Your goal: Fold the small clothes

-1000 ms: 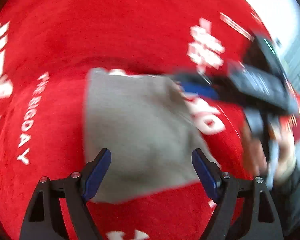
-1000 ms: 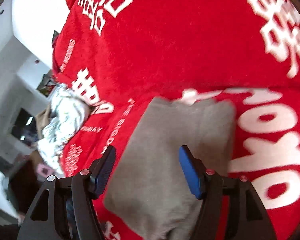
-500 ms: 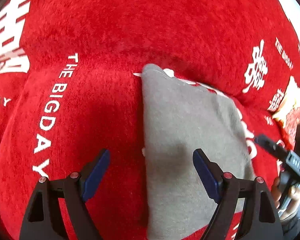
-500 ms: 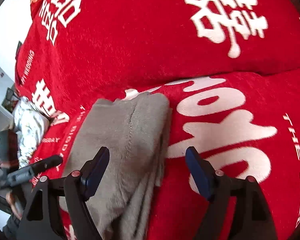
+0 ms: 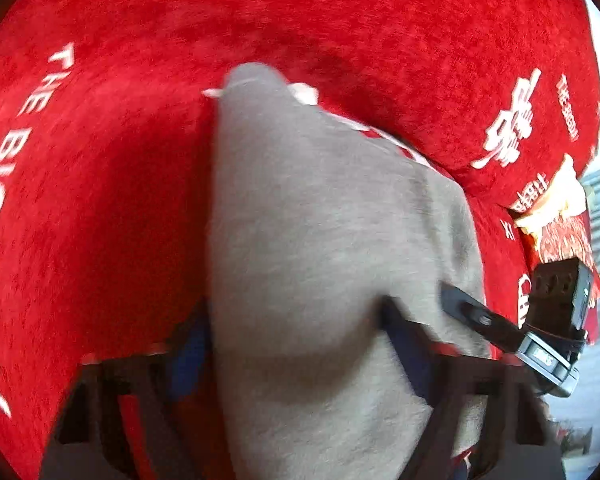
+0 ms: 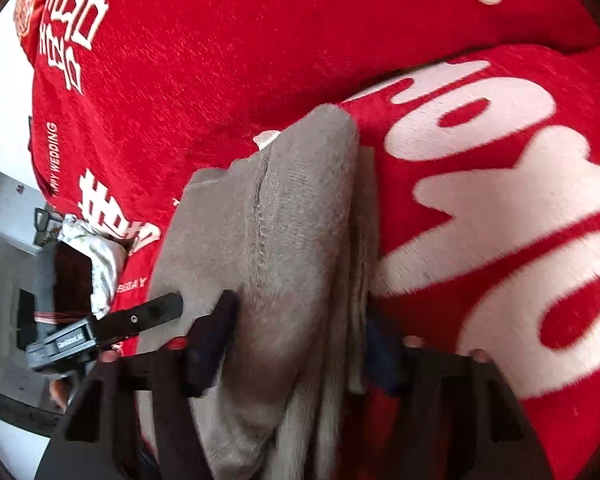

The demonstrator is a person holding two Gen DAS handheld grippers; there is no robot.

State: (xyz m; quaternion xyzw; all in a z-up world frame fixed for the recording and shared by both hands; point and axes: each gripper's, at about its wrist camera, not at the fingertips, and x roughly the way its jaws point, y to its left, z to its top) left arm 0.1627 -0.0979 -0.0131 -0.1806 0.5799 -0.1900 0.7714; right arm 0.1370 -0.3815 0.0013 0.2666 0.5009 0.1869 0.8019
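I see a folded grey garment (image 5: 324,240) lying on a red plush cover (image 5: 100,200) printed with white lettering, near the crease where the cover rises behind it. My left hand-held gripper (image 5: 296,348) straddles the near left edge of the garment, one blue-padded finger on the red cover just beside the cloth, the other on top of it; its jaws are closing with the cloth between them, and blur keeps me from telling whether the pads press yet. My right hand-held gripper (image 6: 300,344) straddles the garment's near right edge, where stacked layers (image 6: 360,264) show along the side. Its jaws are closing too, with the cloth bunched between the fingers; I cannot tell whether the grip is firm. Each camera shows the other hand-held gripper at the far side of the garment
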